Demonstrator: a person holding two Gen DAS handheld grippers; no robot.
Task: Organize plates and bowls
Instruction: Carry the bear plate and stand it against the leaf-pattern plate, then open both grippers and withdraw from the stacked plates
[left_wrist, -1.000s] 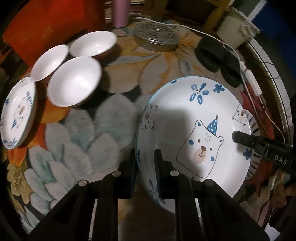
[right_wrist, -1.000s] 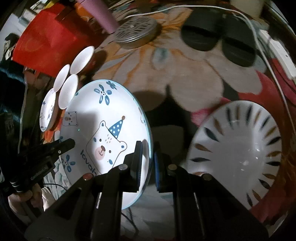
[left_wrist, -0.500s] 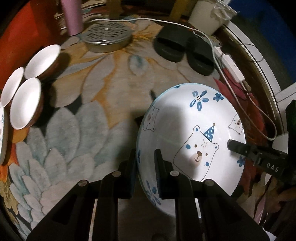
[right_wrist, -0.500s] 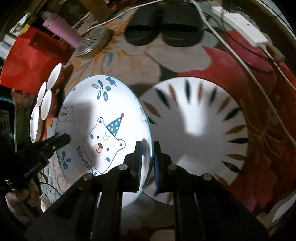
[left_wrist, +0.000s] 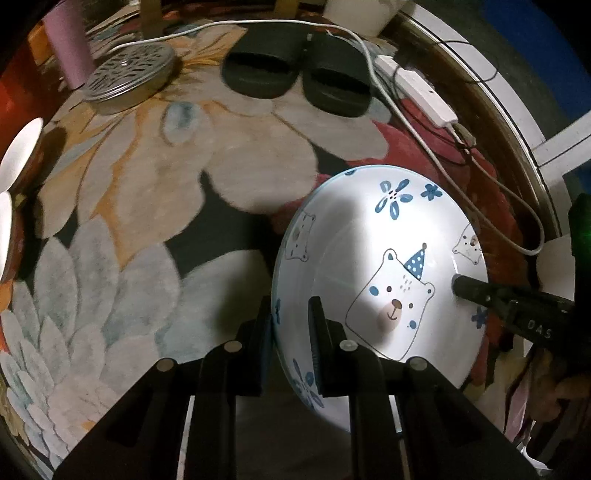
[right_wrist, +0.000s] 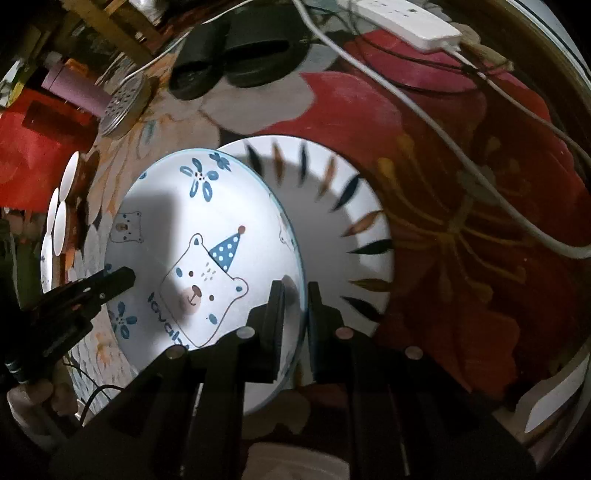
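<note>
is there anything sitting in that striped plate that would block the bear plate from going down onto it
Nothing visible does. The bear plate, gripped at opposite rims by the left gripper and right gripper, partly overlaps the striped plate, whose visible part is bare. The covered part cannot be seen.

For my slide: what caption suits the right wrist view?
Both tongs grip the bear plate by opposite rims over a striped plate.

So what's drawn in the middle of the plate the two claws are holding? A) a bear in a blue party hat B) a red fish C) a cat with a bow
A: the plate, pinched at its rim by both claws, shows a bear wearing a dotted blue cone hat.
</note>
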